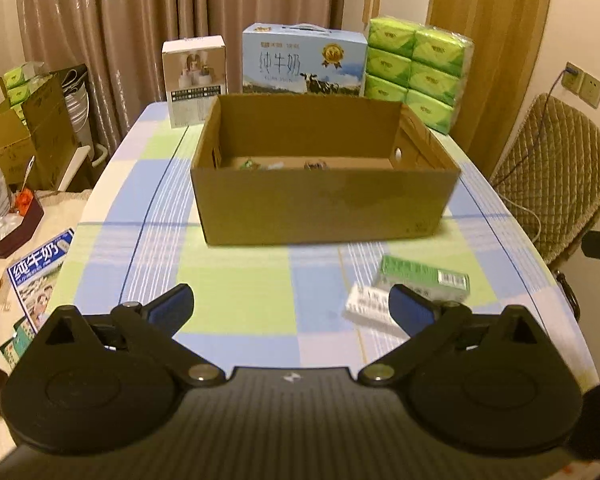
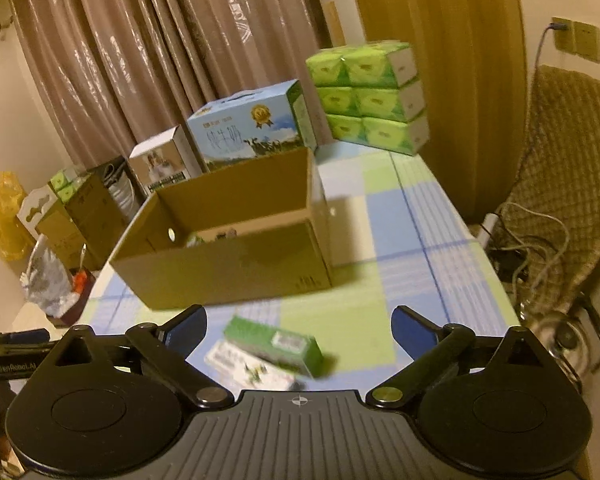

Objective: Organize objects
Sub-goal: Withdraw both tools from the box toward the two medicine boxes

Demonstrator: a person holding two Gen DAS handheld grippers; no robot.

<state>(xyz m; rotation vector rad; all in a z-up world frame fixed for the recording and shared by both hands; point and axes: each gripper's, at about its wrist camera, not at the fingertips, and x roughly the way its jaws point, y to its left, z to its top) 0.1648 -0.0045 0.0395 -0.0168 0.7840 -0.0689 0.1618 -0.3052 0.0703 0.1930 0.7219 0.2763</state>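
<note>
Carton [image 1: 324,200] stood open at middle of table [image 1: 236,296], few small items already on its floor. Green box [image 1: 426,278] and white box [image 1: 370,306] lay in front of carton, touching, green one nearer to it. Left gripper [image 1: 292,304] was wide, empty. Right gripper [image 2: 300,330] also wide, empty, above both boxes. Boxes looked light, stiff cardboard, probably little slippery; best to pinch across long flat sides, at middle.
</note>
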